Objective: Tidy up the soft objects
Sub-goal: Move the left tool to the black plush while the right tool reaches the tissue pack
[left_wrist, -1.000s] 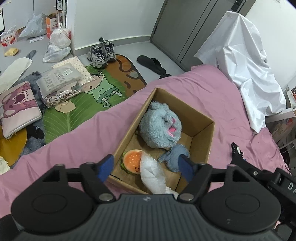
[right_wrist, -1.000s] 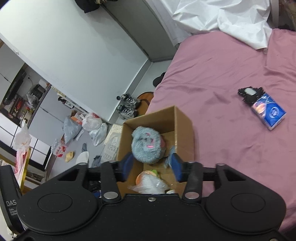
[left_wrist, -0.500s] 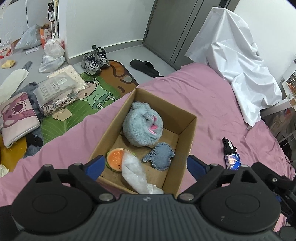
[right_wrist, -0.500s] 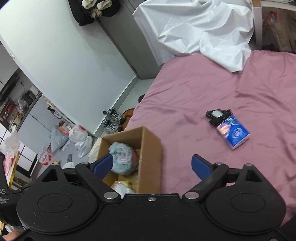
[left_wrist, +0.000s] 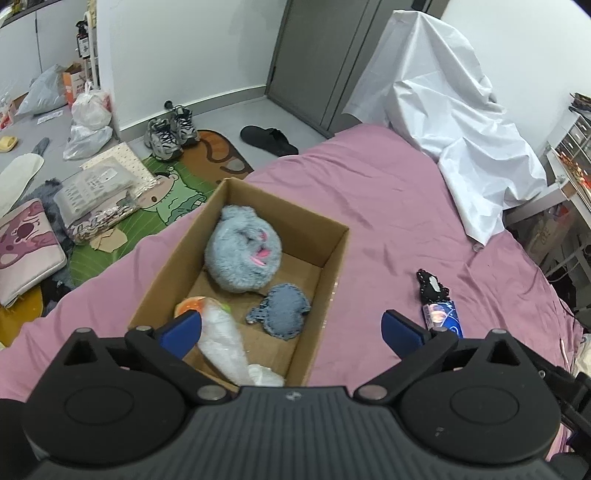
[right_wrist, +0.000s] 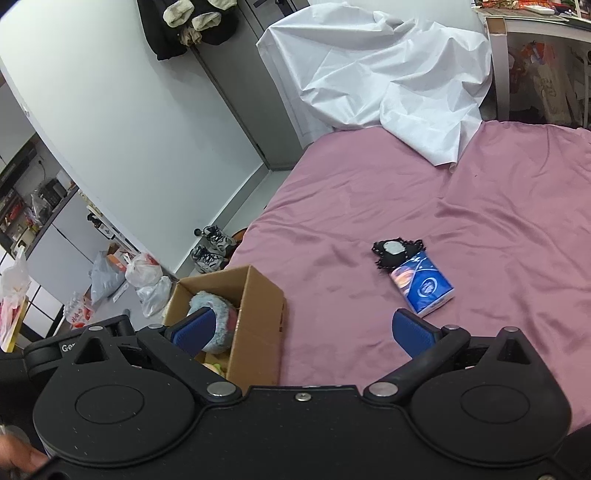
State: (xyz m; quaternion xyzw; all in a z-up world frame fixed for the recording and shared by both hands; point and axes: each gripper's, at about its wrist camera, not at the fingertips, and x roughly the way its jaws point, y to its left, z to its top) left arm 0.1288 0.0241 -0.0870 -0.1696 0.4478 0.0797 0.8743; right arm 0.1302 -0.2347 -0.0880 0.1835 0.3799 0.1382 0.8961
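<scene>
A cardboard box (left_wrist: 334, 273) stands on the pink bed (left_wrist: 388, 206). It holds a fluffy grey-blue plush (left_wrist: 242, 258), a small denim plush (left_wrist: 284, 312), an orange burger toy (left_wrist: 190, 306) and a white plastic-wrapped item (left_wrist: 225, 347). My left gripper (left_wrist: 291, 330) is open and empty above the box's near end. In the right wrist view the box (right_wrist: 255, 310) is at lower left. A blue tissue pack (right_wrist: 423, 288) and a small black item (right_wrist: 395, 251) lie on the bed ahead. My right gripper (right_wrist: 301, 330) is open and empty above the bed.
A white sheet (left_wrist: 454, 122) is draped at the bed's far end. The floor at left holds a cartoon mat (left_wrist: 162, 192), sneakers (left_wrist: 171, 129), a black slipper (left_wrist: 269, 140), plastic bags (left_wrist: 90, 125) and packages. A desk (right_wrist: 535, 33) stands at the far right.
Both grippers opened wide and pulled up and back from the box. The denim plush now lies in the box. The right view swung right toward the tissue pack.
</scene>
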